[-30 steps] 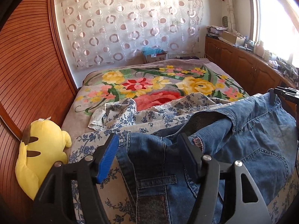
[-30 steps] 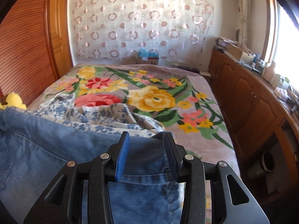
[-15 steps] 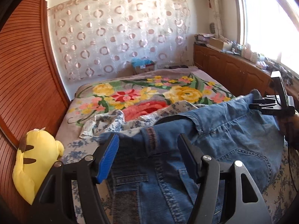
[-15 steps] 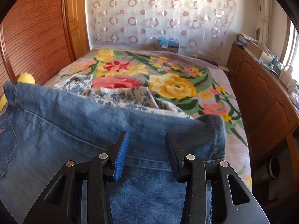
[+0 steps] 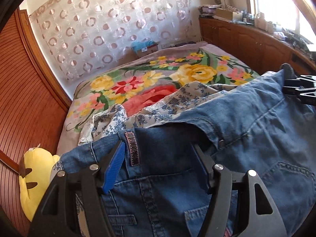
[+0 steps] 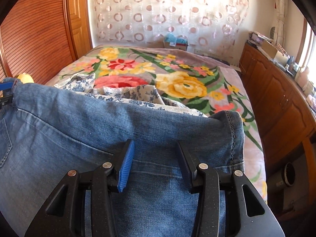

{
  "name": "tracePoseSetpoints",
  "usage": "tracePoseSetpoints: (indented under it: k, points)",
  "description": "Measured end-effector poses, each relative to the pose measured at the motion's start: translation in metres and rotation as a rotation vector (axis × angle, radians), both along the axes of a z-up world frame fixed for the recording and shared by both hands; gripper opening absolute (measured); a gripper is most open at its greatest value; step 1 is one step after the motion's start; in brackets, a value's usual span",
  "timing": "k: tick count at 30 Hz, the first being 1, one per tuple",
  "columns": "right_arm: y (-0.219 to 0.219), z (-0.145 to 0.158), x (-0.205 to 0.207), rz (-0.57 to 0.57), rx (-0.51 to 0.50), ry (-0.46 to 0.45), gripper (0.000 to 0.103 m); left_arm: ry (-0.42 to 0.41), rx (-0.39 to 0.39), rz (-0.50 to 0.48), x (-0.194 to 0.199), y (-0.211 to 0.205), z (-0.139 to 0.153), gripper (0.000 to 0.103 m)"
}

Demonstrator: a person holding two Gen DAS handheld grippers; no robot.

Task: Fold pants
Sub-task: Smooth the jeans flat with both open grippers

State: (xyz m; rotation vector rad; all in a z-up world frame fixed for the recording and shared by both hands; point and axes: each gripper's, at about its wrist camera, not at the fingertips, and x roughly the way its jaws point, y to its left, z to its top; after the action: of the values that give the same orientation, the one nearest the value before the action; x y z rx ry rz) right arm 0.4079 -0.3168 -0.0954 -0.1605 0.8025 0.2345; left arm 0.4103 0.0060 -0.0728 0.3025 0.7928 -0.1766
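Observation:
Blue denim pants (image 5: 233,130) hang stretched between my two grippers above the bed. My left gripper (image 5: 160,158) straddles the waistband end, by a pink-edged belt loop (image 5: 132,148); its jaws stand apart with the denim between them. My right gripper (image 6: 155,156) straddles the other end, near a folded stitched edge (image 6: 233,130), jaws apart around the fabric. The right gripper also shows at the right edge of the left wrist view (image 5: 300,90), at the corner of the pants. The pants fill the lower half of the right wrist view (image 6: 98,118).
A floral blanket (image 6: 177,79) covers the bed. A blue-and-white flowered cloth (image 5: 138,114) lies crumpled under the pants. A yellow plush toy (image 5: 37,175) sits at the bed's left edge. A slatted wooden wardrobe (image 5: 23,98) stands at the left, wooden cabinets (image 6: 276,98) at the right.
Both grippers have lifted and pulled the pants up and taut. The waistband now hangs higher between the left jaws, and a folded edge has come into sight at the right gripper.

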Motion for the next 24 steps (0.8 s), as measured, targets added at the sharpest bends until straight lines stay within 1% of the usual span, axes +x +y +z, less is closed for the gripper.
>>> tracePoseSetpoints:
  k: [3, 6, 10, 14, 17, 20, 22, 24]
  points:
    - [-0.002, 0.002, -0.001, -0.009, -0.007, -0.010, 0.044, 0.029, -0.020, 0.036, 0.011, 0.009, -0.010, 0.065]
    - [-0.008, 0.006, -0.004, -0.017, -0.007, -0.014, 0.045, 0.039, -0.046, 0.042, 0.013, 0.014, -0.017, 0.066]
    - [-0.025, 0.014, -0.002, -0.053, -0.013, -0.026, 0.045, 0.035, -0.054, 0.039, 0.011, 0.016, -0.021, 0.066]
    - [-0.048, 0.019, 0.009, -0.113, -0.012, -0.021, 0.045, 0.026, -0.067, 0.039, 0.010, 0.017, -0.021, 0.066]
    - [-0.062, 0.013, 0.027, -0.153, -0.039, 0.016, 0.045, 0.023, -0.078, 0.040, 0.008, 0.021, -0.022, 0.066]
    - [-0.071, 0.005, 0.042, -0.171, -0.030, 0.053, 0.045, 0.018, -0.091, 0.040, 0.006, 0.024, -0.022, 0.066]
    - [-0.074, 0.004, 0.046, -0.172, -0.018, 0.054, 0.045, 0.015, -0.101, 0.038, 0.005, 0.025, -0.022, 0.066]
    - [-0.074, 0.007, 0.050, -0.182, -0.031, 0.042, 0.045, 0.012, -0.118, 0.039, 0.003, 0.027, -0.021, 0.066]
